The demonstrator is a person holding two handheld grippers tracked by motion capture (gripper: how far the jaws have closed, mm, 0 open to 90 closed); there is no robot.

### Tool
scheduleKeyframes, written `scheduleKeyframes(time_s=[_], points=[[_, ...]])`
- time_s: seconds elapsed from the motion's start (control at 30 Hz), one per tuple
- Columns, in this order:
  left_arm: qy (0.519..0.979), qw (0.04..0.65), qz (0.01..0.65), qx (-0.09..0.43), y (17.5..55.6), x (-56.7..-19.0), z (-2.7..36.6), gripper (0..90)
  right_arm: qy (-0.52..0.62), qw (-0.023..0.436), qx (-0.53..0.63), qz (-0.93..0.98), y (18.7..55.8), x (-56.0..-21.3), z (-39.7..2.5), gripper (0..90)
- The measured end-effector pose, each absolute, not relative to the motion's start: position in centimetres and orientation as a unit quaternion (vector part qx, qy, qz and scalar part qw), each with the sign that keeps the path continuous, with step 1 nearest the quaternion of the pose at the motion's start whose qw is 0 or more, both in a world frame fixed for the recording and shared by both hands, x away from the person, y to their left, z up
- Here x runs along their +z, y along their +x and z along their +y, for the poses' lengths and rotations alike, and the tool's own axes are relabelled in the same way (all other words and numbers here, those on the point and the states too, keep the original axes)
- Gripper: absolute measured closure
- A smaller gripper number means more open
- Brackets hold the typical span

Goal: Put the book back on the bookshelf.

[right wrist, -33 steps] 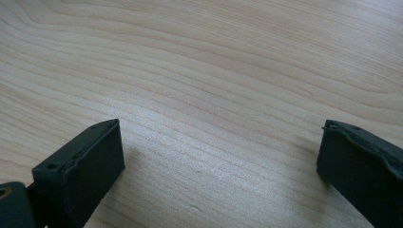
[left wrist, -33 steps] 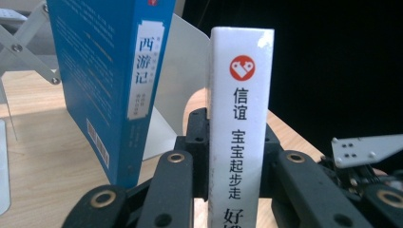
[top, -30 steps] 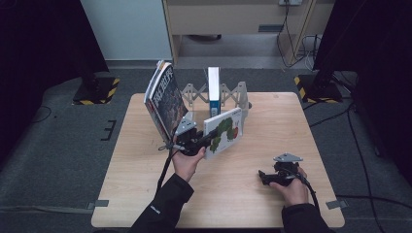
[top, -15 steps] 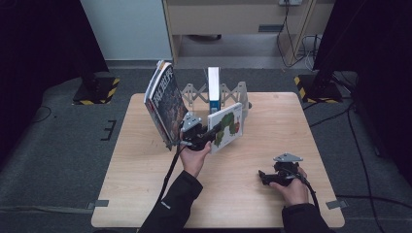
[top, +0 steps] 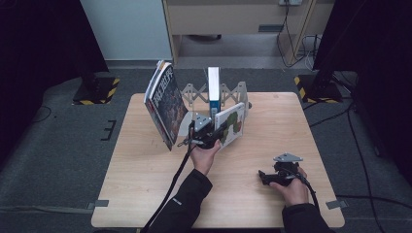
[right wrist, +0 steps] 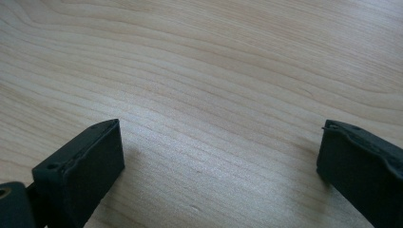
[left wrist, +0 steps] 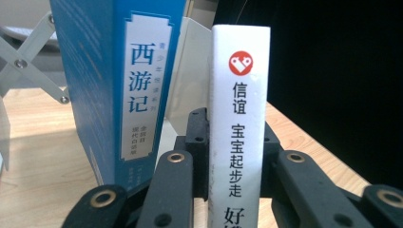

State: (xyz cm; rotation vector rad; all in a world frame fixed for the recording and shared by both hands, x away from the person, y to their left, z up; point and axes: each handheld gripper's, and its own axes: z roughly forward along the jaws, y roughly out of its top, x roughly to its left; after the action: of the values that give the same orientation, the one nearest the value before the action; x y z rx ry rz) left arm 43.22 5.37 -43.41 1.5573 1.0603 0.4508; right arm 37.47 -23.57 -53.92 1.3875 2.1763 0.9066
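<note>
L jaws: left gripper point(top: 217, 133) clamped on white book point(left wrist: 237, 142), one jaw each side of the spine, low on it.
R jaws: right gripper point(top: 267, 178) spread wide, nothing between; bare tabletop point(right wrist: 214, 71) under them, near front right.
White book, where: held upright, spine toward the gripper cam, just right of blue book point(left wrist: 121, 80), at the front of the rack point(top: 233, 92); a narrow gap shows between the two. Can't tell if its bottom edge touches the tabletop.
Step (my read): slotting white book into the rack beside the blue one.
Risk 1: grip sits low on a tall book, so the top could swing and knock the blue book over.
Risk 2: rack is a light scissor-type; a push w/ no bracing may slide it back. R hand is well apart, not steadying anything.
Risk 3: big magazine point(top: 165, 104) leans at the rack's left end; a jolt could tip it.
Look: thin white hardback, glossy spine, red round logo on top, black Chinese chars down it; cover w/ green picture in high view.
</note>
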Motion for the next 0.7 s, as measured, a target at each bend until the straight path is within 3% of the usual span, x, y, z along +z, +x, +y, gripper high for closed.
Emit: scheduleKeyframes(time_s=[0.7], points=[[0.659,0.561,0.457,0.205,44.4,-45.0,4.2,74.4,0.496,0.202,0.325,0.779,37.5,-53.9,-23.6,1.9]])
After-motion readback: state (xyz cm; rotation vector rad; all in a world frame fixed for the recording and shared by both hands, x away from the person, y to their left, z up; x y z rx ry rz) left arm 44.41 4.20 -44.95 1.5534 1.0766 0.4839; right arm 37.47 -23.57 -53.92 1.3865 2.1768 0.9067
